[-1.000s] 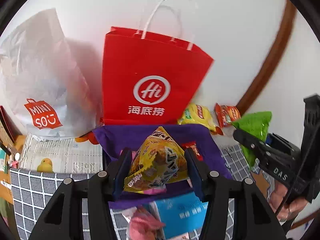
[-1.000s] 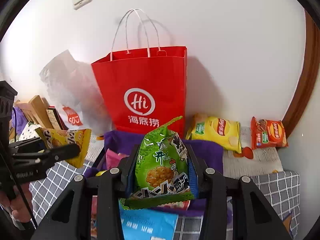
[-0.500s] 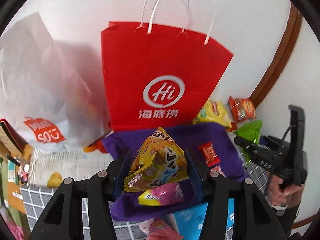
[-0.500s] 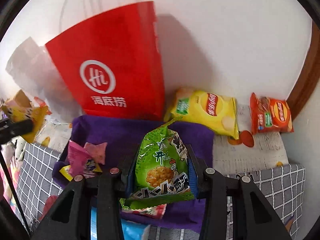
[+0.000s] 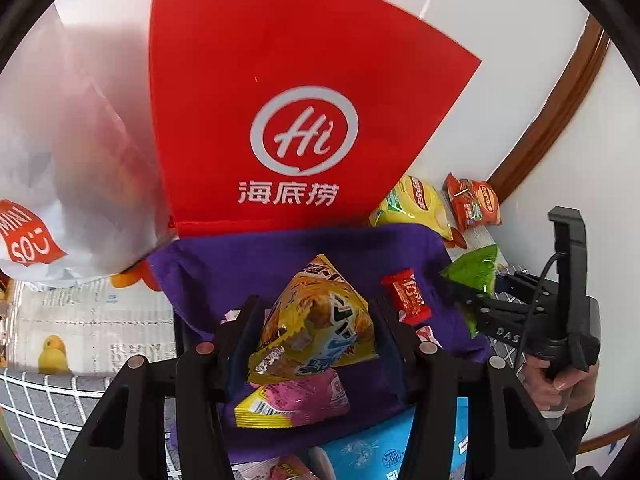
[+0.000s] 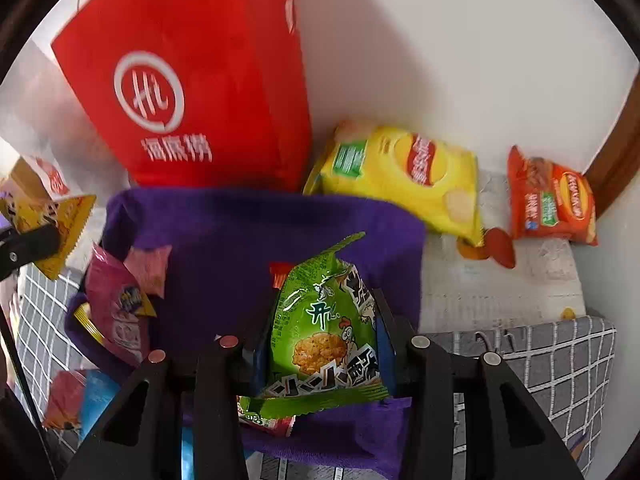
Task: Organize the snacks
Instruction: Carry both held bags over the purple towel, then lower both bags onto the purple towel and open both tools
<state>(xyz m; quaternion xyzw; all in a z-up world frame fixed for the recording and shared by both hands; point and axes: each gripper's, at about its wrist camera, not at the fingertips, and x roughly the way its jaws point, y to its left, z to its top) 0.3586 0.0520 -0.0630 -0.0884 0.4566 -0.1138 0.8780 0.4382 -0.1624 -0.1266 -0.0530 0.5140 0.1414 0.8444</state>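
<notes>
Nearest the left tool (image 5: pixel 316 332), its two black fingers are clamped on a yellow snack packet (image 5: pixel 314 326), held above the open purple fabric bin (image 5: pixel 256 264). The right tool (image 6: pixel 320 344) likewise grips a green snack packet (image 6: pixel 324 328) over the same bin, and in the left wrist view it shows at the right edge, carried by a person's hand (image 5: pixel 556 384).

Inside the bin lie a pink and yellow packet (image 5: pixel 292 400) under the left tool, a small red wrapped sweet (image 5: pixel 406 296) toward the bin's right side, and another pink packet (image 6: pixel 116 312) leaning against its left wall. A light blue packet (image 5: pixel 384 436) sits at the bin's near edge.

The bin rests on a grey cloth with a white grid (image 6: pixel 560 360), and farther back on a pale printed cloth with a yellow chick (image 5: pixel 52 350).

Behind the bin a red paper bag (image 5: pixel 288 100) stands upright, touching its back rim and blocking the wall there. A translucent white plastic bag (image 5: pixel 68 152) slumps beside it on the left. To the right lie a yellow crisp bag (image 6: pixel 404 176) and, farther right, an orange crisp bag (image 6: pixel 552 204), against the white wall (image 6: pixel 460 48). A curved brown wooden trim (image 5: pixel 556 112) runs up the wall's right side.
</notes>
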